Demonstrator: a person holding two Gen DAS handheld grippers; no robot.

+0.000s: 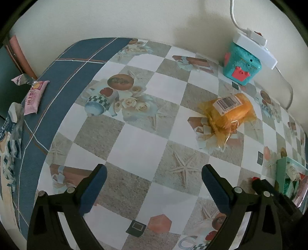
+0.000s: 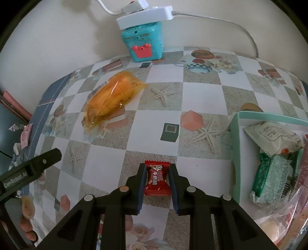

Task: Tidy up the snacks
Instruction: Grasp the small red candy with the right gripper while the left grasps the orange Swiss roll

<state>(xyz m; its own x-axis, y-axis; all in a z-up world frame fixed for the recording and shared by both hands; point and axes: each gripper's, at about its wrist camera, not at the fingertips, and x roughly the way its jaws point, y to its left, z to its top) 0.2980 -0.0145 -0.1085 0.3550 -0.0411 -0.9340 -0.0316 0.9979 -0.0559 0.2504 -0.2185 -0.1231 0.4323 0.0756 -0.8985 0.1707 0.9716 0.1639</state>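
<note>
My right gripper is shut on a small red wrapped candy; both blue pads press its narrow middle, just above the patterned tablecloth. A mint-green tray stands directly right of it and holds several wrapped snacks, among them a white packet and a green one. An orange cellophane-wrapped snack lies on the cloth further back left, also seen as the orange snack. My left gripper hangs open over bare cloth with nothing between its fingers.
A teal toy box with a white power strip on top stands against the back wall. A pink packet and a blue-white packet lie at the table's left edge. A person's fingers show bottom left.
</note>
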